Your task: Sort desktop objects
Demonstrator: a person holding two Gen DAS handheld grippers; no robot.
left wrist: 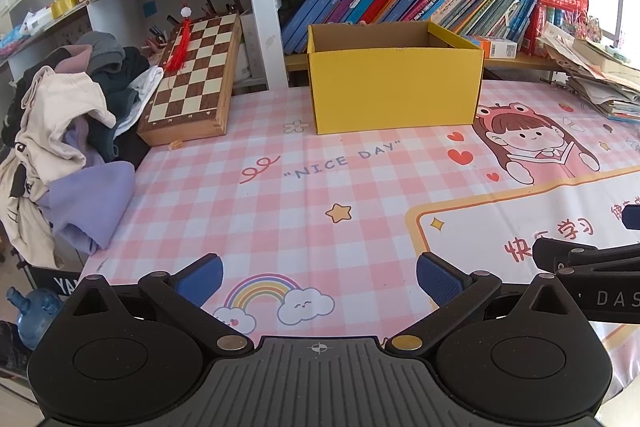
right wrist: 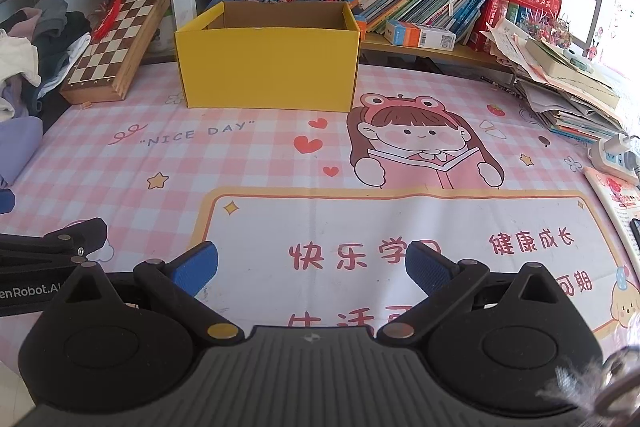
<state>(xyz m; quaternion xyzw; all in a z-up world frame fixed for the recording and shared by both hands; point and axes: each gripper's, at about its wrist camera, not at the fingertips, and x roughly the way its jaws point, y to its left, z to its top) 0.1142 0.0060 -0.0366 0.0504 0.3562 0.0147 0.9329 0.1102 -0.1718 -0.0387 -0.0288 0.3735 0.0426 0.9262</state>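
A yellow box (left wrist: 394,95) stands on pink-and-white checked desk mat (left wrist: 256,211), beside a brown-and-cream chessboard (left wrist: 192,75).

The left gripper (left wrist: 319,277) hovered over a pink checked desk mat (left wrist: 280,195), its blue-padded fingers (left wrist: 200,277) spread wide with nothing between them. A yellow cardboard box (left wrist: 394,87) stood open-topped at the mat's far edge. A folded chessboard (left wrist: 192,75) leaned beside piled clothes (left wrist: 60,131) at left.

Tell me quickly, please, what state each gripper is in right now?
Left gripper: open, nothing between its jaws, above the pink desk mat.
Right gripper: open, holding nothing.
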